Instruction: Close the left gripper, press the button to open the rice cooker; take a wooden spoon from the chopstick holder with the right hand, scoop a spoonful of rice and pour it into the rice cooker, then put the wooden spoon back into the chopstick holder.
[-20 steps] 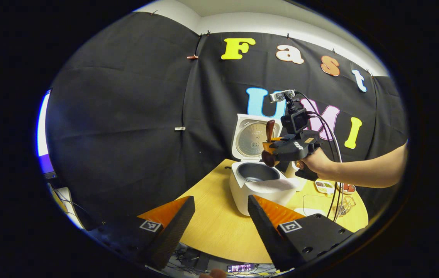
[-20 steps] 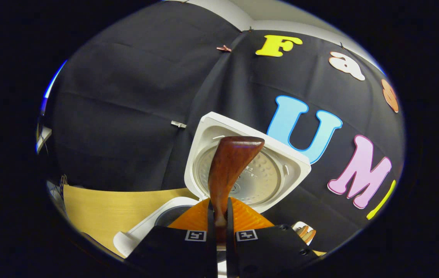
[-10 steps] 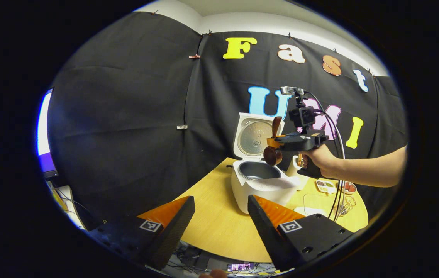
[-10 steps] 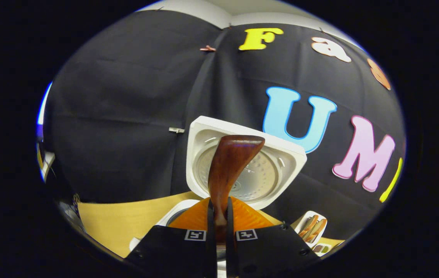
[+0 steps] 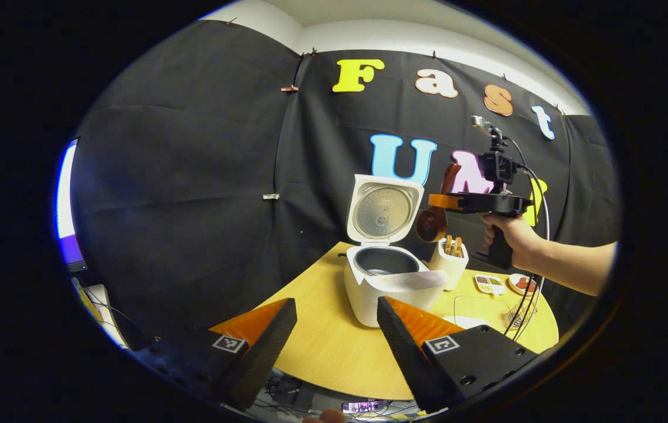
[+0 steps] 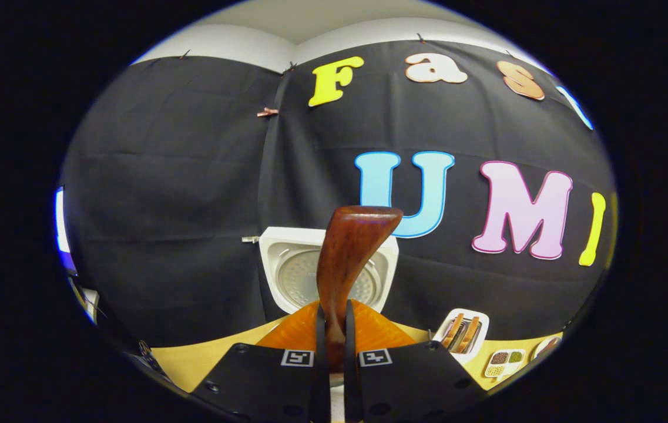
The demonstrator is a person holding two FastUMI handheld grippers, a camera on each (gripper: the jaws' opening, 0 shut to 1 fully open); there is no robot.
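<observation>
right gripper [image 6: 334, 346] clamps spoon [image 6: 348, 252], raised above holder [image 5: 450, 261] | left gripper [image 5: 334, 346] wide, idle | cooker [image 5: 383, 276] open | risk: bowl hits holder rim if lowered tilted, tipping it

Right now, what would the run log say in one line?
cooker: lid open | right tool: shut on spoon, above holder | left tool: open, holding nothing
</observation>
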